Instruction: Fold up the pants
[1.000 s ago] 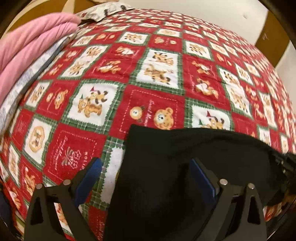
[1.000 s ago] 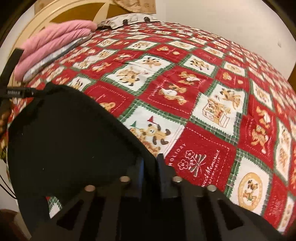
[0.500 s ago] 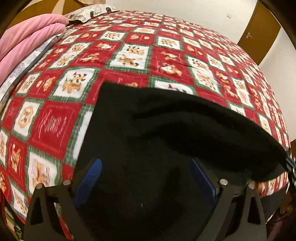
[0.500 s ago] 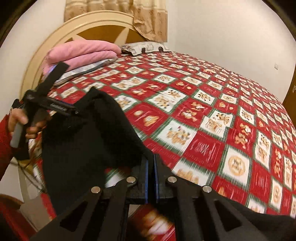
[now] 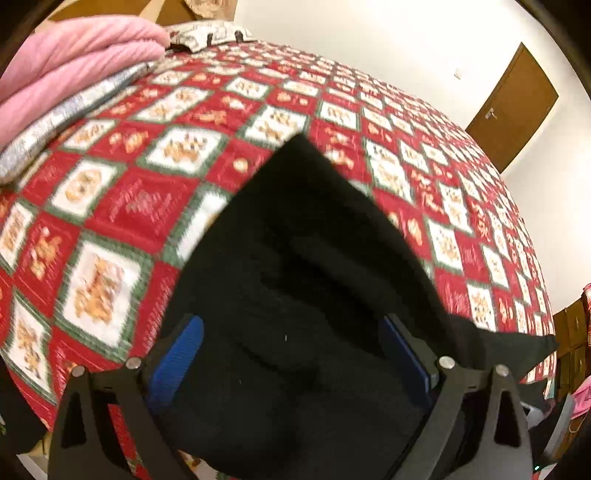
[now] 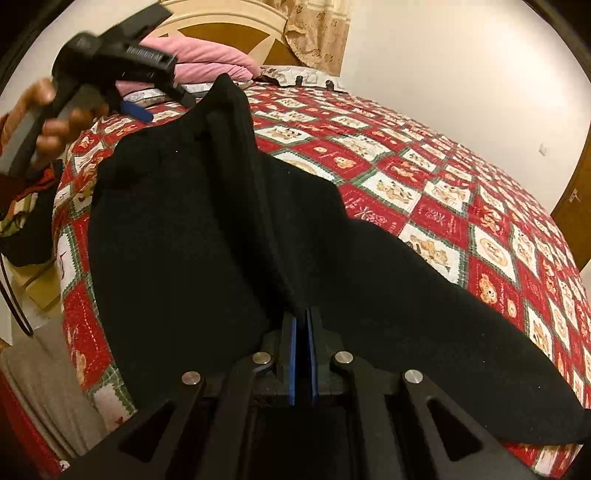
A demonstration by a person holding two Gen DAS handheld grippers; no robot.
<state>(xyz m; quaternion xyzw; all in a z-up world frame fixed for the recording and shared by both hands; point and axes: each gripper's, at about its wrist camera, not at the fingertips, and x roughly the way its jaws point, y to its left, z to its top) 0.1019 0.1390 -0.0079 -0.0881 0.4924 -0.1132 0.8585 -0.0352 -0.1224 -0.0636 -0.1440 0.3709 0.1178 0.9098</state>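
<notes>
The black pants (image 5: 303, 258) hang over a bed with a red Christmas quilt (image 5: 129, 206). My left gripper (image 5: 291, 332) stands open with its blue pads (image 5: 177, 354) wide apart. The cloth lies between and over its fingers, and neither pad presses on it. In the right wrist view the pants (image 6: 184, 221) rise to a peak at the left gripper (image 6: 166, 105), which a hand (image 6: 48, 122) holds at the upper left. My right gripper (image 6: 303, 314) is shut on a fold of the pants, and cloth drapes down on both sides of it onto the quilt (image 6: 443, 206).
A folded pink blanket (image 5: 74, 55) on a grey patterned pillow (image 5: 55, 129) lies at the head of the bed, by the wooden headboard (image 6: 236, 29). A brown door (image 5: 513, 103) is in the far wall. The bed's near edge runs under both grippers.
Both grippers have swung across the bed with the pants. The cloth now covers more of both views. In the right wrist view the left gripper has come closer and higher.
</notes>
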